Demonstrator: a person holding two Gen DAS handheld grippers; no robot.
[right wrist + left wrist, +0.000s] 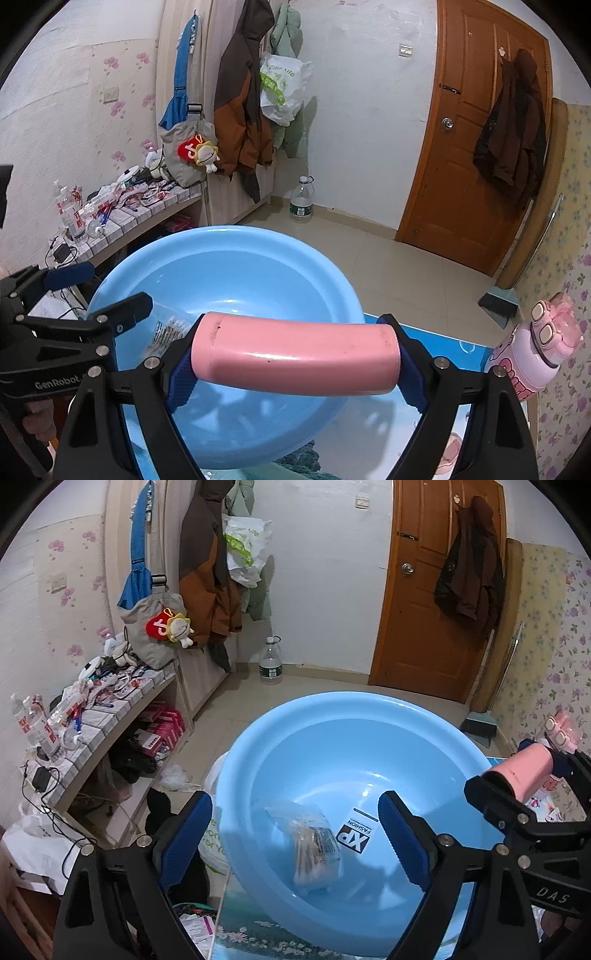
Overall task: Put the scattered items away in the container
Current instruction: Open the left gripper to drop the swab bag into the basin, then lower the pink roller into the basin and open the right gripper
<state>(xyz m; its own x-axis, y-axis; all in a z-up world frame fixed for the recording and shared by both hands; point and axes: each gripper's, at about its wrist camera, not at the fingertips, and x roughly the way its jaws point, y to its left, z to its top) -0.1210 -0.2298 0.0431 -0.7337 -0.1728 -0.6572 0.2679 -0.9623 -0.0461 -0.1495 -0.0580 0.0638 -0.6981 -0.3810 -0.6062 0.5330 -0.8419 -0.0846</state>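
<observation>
A light blue plastic basin [332, 709] sits on the table; it also shows in the right wrist view [221, 236]. A clear plastic packet [314, 845] lies in the basin bottom, next to a label. My left gripper [295, 834] is open and empty, hovering over the basin's left side above the packet. My right gripper [295, 354] is shut on a pink cylindrical bottle [295, 354], held crosswise over the basin's near rim; the bottle also shows in the left wrist view [521, 775]. A pink cartoon kids' bottle [535, 350] stands on the table to the right.
The table has a printed blue cover [454, 347]. A cluttered tiled shelf [110, 716] stands at the left. A water jug [270, 661] stands on the floor by the wall. A wooden door [436, 590] is behind, and a dustpan [498, 302] leans at the right.
</observation>
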